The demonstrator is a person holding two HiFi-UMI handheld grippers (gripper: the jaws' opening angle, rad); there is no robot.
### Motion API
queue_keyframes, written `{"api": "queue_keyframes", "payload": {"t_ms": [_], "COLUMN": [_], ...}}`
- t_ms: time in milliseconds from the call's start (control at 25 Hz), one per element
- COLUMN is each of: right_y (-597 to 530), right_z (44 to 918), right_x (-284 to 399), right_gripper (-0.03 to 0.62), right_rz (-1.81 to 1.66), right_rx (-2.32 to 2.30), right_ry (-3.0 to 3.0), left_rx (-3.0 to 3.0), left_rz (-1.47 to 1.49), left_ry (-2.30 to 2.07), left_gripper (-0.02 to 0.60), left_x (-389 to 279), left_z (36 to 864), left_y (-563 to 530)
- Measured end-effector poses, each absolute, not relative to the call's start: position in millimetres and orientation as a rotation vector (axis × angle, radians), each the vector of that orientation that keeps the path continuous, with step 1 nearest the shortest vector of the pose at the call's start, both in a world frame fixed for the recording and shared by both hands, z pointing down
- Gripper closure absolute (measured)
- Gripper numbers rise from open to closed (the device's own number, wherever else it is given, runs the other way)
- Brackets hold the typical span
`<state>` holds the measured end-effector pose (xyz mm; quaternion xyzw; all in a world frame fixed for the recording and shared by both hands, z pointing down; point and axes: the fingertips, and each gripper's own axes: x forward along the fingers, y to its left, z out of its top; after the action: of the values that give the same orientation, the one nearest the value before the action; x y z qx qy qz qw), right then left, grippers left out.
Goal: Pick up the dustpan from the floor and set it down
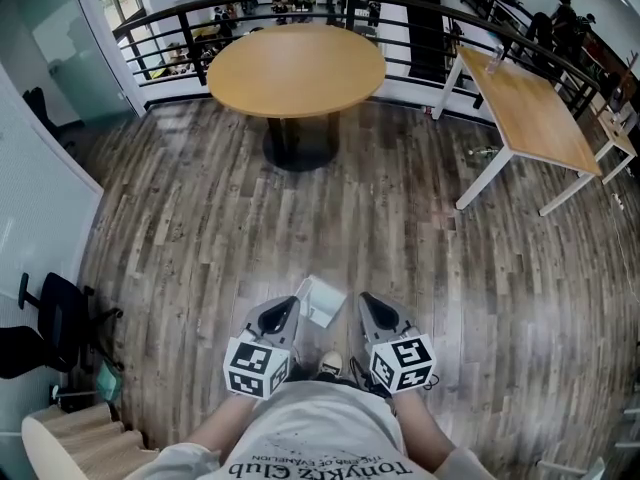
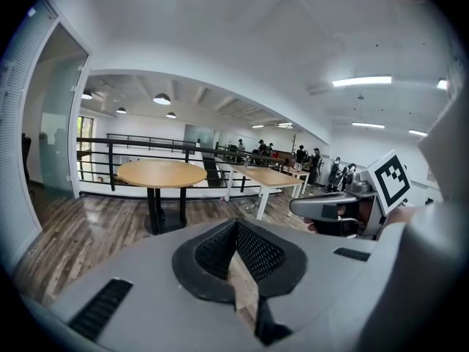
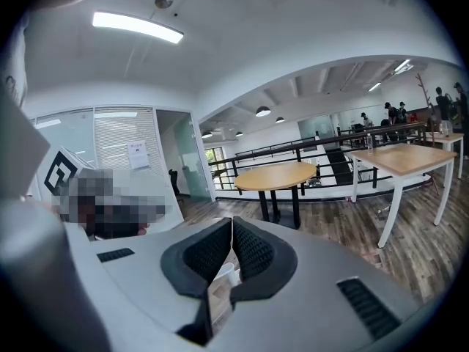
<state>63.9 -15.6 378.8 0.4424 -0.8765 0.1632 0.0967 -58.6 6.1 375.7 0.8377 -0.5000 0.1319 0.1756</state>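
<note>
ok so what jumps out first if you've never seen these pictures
The big round wooden table stands at top centre of the head view, on the dark plank floor. Low in that view, the left gripper and right gripper, both shut, frame a white dustpan lying on the floor.

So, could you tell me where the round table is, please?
In the head view the round table stands at top centre, just before the black railing, with the rectangular table to its right.
</note>
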Motion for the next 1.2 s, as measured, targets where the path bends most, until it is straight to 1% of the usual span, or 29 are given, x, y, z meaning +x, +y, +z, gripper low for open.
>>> {"api": "queue_keyframes", "payload": {"t_ms": [440, 1000, 1040, 1120, 1200], "right_y": [-32.5, -49.9, -50.4, -51.9, -54.0], "right_z": [387.3, 428.3, 430.7, 434.8, 439.4], "right_x": [52.3, 50.4, 47.7, 43.1, 42.0], "right_gripper": [0.568, 0.568, 0.568, 0.568, 0.568], "right_rz": [0.547, 0.637, 0.644, 0.649, 0.652], "right_rx": [1.37, 1.348, 1.342, 1.328, 1.323], "right_ry": [-2.543, -2.464, -2.464, -2.464, -2.464], "left_rx": [2.407, 2.345, 2.339, 2.328, 2.318], "left_rz": [0.438, 0.568, 0.583, 0.604, 0.624], "left_ry": [-1.355, -1.284, -1.276, -1.26, -1.243], "left_gripper": [0.558, 0.557, 0.553, 0.496, 0.464], "left_x": [-75.9, -83.7, -84.6, -84.7, -81.7], "left_z": [380.8, 444.7, 451.5, 464.2, 476.6], "left_y": [-18.0, -40.6, -41.5, -44.3, -47.3]}}
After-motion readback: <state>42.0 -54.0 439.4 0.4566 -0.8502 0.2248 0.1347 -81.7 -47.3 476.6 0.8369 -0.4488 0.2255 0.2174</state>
